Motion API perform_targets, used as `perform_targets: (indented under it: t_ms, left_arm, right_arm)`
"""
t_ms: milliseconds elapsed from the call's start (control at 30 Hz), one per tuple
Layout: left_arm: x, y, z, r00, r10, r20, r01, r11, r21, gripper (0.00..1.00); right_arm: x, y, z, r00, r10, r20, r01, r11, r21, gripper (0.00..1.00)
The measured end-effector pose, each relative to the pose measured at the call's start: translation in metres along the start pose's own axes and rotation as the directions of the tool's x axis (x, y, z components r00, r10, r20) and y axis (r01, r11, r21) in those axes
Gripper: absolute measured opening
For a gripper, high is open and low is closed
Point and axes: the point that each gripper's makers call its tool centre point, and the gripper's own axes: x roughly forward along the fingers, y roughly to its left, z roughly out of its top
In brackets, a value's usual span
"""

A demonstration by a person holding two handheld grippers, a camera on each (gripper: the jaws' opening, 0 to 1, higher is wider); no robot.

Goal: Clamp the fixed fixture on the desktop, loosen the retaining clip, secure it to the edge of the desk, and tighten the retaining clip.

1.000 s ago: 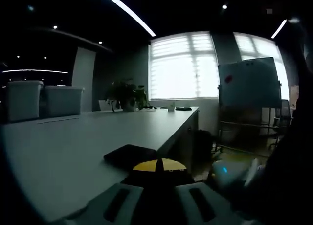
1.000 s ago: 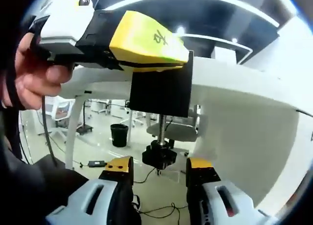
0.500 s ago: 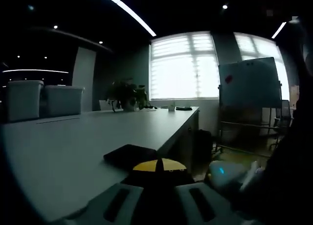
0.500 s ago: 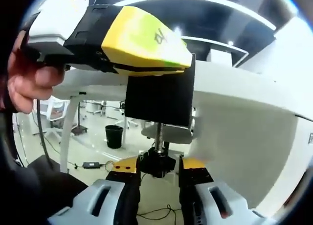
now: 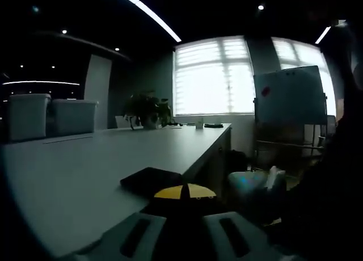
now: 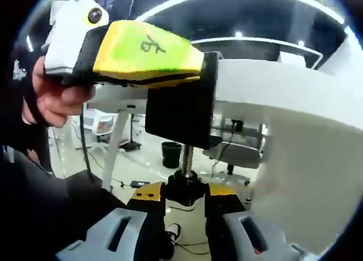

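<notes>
The black fixture [image 6: 181, 110] sits on the edge of the white desk [image 6: 295, 125], directly ahead of the right tool [image 6: 186, 194], whose yellow-tipped jaws are pressed against the black knob [image 6: 185, 188] at the foot of the fixture's threaded screw [image 6: 186, 157]. Above, the left tool [image 5: 184, 193] is clamped on the fixture's top plate, a hand [image 6: 54, 99] gripping it.

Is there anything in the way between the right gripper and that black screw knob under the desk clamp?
Nothing visible. In the right gripper view, the right gripper already has its jaws on either side of the black knob below the clamp, which sits on the desk edge.
</notes>
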Motion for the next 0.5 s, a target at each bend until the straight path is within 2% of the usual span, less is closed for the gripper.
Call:
perform_targets:
  t_ms: [67,200,267,333,500]
  left_arm:
    - [0.000,0.000,0.000,1.000,0.002,0.000,-0.002,1.000,-0.002,0.01]
    - [0.000,0.000,-0.001,1.000,0.006,-0.006,-0.006,1.000,0.002,0.01]
    - [0.001,0.000,-0.002,1.000,0.008,-0.012,-0.008,1.000,0.002,0.01]
    - [0.001,0.000,-0.002,1.000,0.010,-0.016,-0.010,1.000,0.002,0.01]
    - [0.001,0.000,-0.003,1.000,0.012,-0.023,-0.012,1.000,0.016,0.01]
  right_arm:
    - [0.001,0.000,-0.002,0.997,0.073,0.008,-0.074,0.996,0.042,0.25]
    - [0.002,0.006,0.000,0.983,0.182,0.008,-0.182,0.983,0.018,0.25]
    - [0.001,0.007,0.000,0.970,0.243,0.012,-0.243,0.970,0.000,0.25]
    - [0.000,0.009,-0.001,0.957,0.289,0.003,-0.289,0.956,0.044,0.25]
    - [0.001,0.011,-0.001,0.952,0.307,-0.001,-0.306,0.951,0.042,0.25]
